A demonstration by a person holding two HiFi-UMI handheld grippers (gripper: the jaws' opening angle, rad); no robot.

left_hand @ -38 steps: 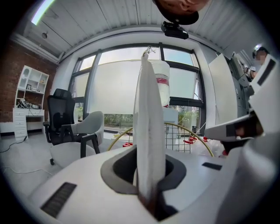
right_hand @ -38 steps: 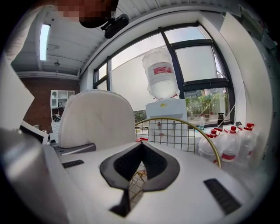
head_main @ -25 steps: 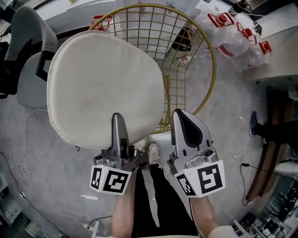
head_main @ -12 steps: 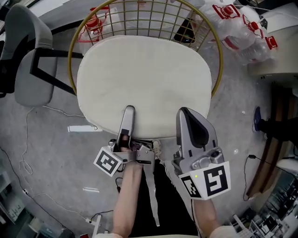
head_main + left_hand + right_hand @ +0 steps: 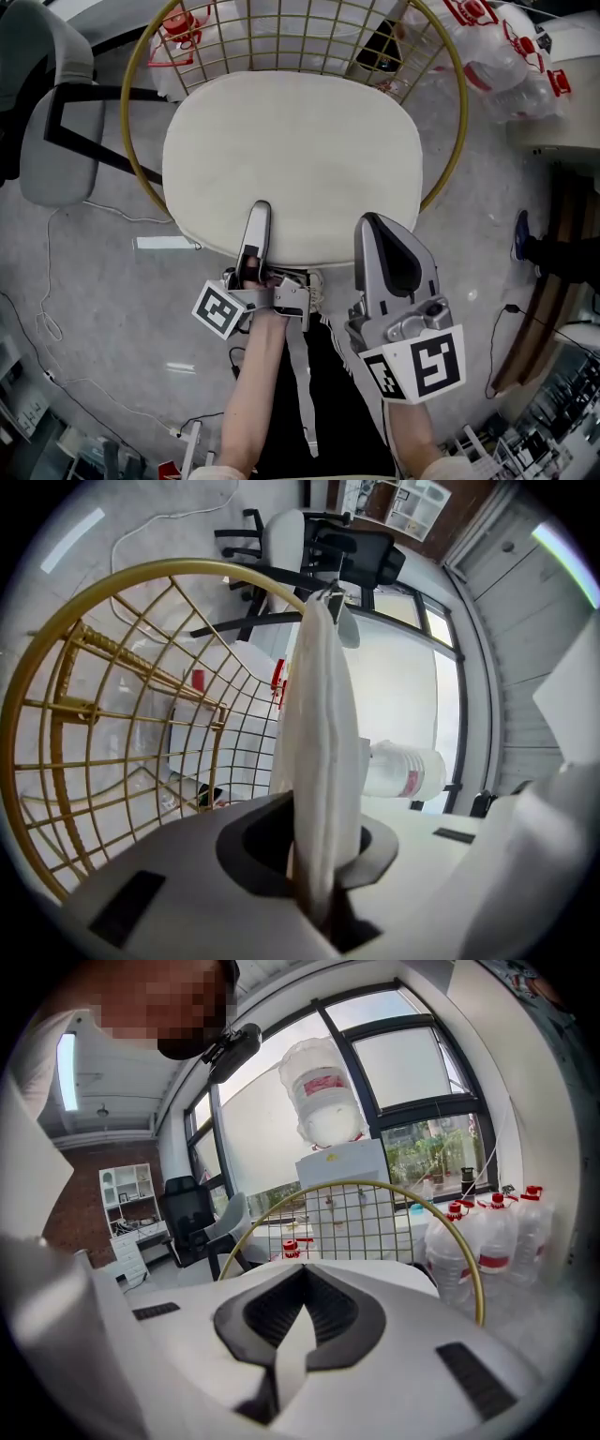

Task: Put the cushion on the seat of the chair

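Cushion: the cream cushion [image 5: 292,159] is lying flat across the seat of the chair, spanning the gold ring from side to side. Its near edge is pointing toward the person.
Chair: the gold wire chair [image 5: 281,33] is standing on the grey floor [image 5: 122,309], with its grid back rising beyond the cushion.
Left claw: the left claw [image 5: 258,211] is pinching the cushion's near edge, left of its middle. In the left gripper view the padded edge is sitting squeezed between the two jaws.
Right claw: the right claw [image 5: 370,222] is hovering over the same edge further right. Its jaws are meeting at the tips with nothing between them, and whether it is touching the cushion is unclear.
Surroundings: a grey office chair [image 5: 56,103] is standing at the left, and red-capped water bottles [image 5: 506,47] are crowding the upper right.
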